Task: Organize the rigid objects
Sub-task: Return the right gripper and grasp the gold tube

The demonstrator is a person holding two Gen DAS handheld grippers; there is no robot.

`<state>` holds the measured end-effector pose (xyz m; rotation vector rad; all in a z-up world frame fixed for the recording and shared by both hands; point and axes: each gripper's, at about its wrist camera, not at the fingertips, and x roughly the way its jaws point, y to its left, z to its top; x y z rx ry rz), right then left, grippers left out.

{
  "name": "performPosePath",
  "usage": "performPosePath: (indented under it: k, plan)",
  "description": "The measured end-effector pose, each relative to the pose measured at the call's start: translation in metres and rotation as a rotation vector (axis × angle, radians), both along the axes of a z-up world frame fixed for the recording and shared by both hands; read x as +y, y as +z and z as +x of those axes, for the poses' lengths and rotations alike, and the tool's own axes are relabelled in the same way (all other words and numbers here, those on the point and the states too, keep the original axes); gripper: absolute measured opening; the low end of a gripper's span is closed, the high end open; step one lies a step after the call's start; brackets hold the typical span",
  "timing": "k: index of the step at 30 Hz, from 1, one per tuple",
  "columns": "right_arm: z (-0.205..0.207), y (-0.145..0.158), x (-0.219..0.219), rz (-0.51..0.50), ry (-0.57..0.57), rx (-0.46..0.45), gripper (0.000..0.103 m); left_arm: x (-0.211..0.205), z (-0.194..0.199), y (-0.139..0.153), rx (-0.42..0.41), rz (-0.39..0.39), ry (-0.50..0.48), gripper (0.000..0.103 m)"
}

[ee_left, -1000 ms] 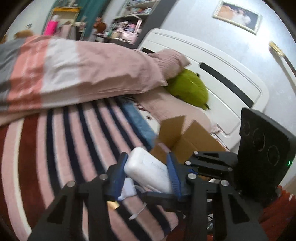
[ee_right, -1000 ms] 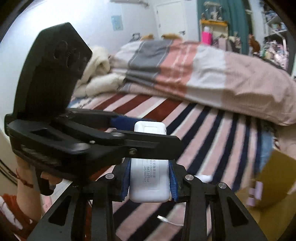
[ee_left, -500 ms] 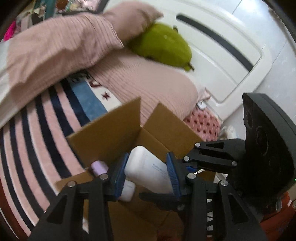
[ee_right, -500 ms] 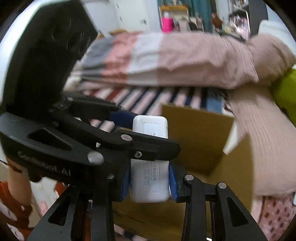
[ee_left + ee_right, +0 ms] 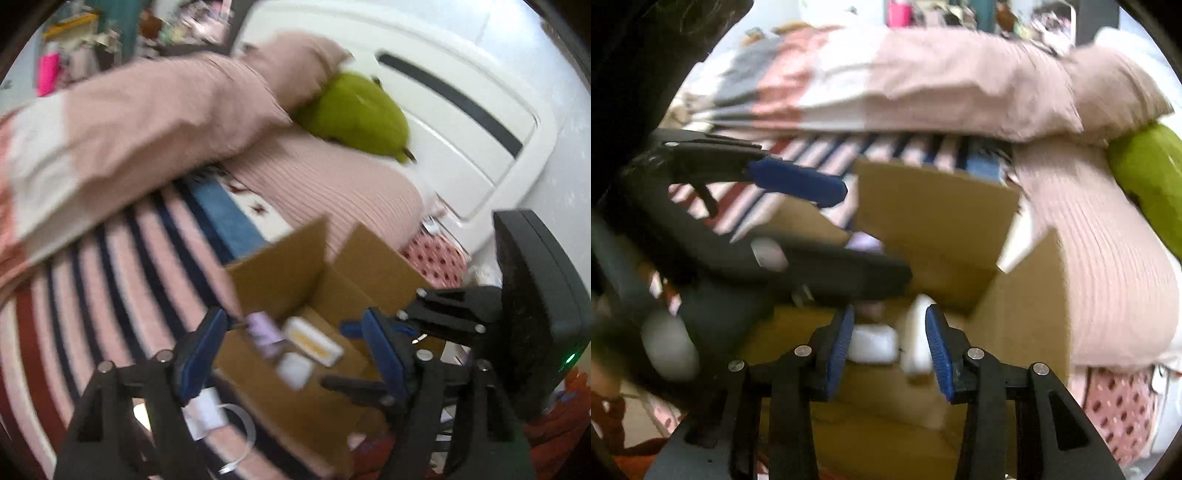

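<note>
An open cardboard box [image 5: 280, 280] stands on the striped bed cover. A white power adapter [image 5: 294, 369] lies loose inside it, beside a purple item [image 5: 263, 332] and a white-and-yellow case [image 5: 314, 340]. My left gripper [image 5: 290, 349] hovers over the box, its jaws opening wide with nothing pressed between the blue pads. My right gripper [image 5: 890, 345] hangs above the box [image 5: 934, 206] too, jaws opening. The blurred white adapter [image 5: 873, 347] shows in the gap, free of the pads. The left gripper's blue finger [image 5: 798, 181] crosses the right wrist view.
A white charger with a cable [image 5: 207, 410] lies on the bed in front of the box. A pink pillow [image 5: 332, 195], a green plush [image 5: 354, 114] and a folded quilt [image 5: 129, 125] lie behind it. The white headboard [image 5: 461, 122] is at the right.
Both grippers carried the white adapter from the bed over to the box, gripping it together. Both have let go, the left jaws spreading wide, and the adapter has dropped into the box.
</note>
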<state>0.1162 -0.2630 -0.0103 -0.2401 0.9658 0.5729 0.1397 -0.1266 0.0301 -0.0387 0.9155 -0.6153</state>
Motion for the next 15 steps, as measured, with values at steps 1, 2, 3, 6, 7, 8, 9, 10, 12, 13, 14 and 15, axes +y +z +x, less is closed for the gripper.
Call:
performPosePath:
  k: [1,2,3,6,7,8,9,10,12,13,14,15]
  plan:
    - [-0.006,0.007,0.01,0.038,0.034,-0.009,0.037,0.016,-0.006,0.004,-0.022,-0.002,0.029,0.076]
    - [-0.01,0.011,0.017,0.062,0.057,-0.014,0.037,0.033,-0.012,0.007,-0.045,-0.004,0.064,0.077]
    - [-0.017,0.017,0.029,0.092,0.092,-0.023,0.038,0.051,-0.018,0.008,-0.064,-0.006,0.1,0.078]
    - [-0.033,0.026,0.068,0.134,0.18,-0.047,0.041,0.101,-0.039,0.004,-0.106,-0.009,0.201,0.081]
    - [-0.037,0.026,0.08,0.142,0.206,-0.048,0.041,0.119,-0.047,-0.001,-0.113,-0.006,0.238,0.081]
    - [-0.042,0.024,0.097,0.149,0.24,-0.04,0.041,0.13,-0.051,-0.005,-0.116,-0.002,0.263,0.081]
    - [-0.044,0.021,0.109,0.151,0.26,-0.031,0.041,0.145,-0.055,-0.013,-0.119,0.004,0.296,0.081]
    - [-0.047,0.017,0.121,0.15,0.28,-0.019,0.041,0.157,-0.061,-0.021,-0.118,0.008,0.322,0.081]
    - [-0.051,0.002,0.145,0.138,0.311,0.021,0.041,0.179,-0.07,-0.04,-0.108,-0.002,0.362,0.081]
    - [-0.054,-0.008,0.153,0.131,0.318,0.045,0.041,0.187,-0.075,-0.05,-0.102,-0.009,0.372,0.081]
    - [-0.054,-0.019,0.161,0.121,0.321,0.073,0.041,0.195,-0.079,-0.06,-0.094,-0.018,0.379,0.081]
    - [-0.05,-0.033,0.168,0.11,0.315,0.102,0.041,0.203,-0.084,-0.07,-0.086,-0.025,0.383,0.081]
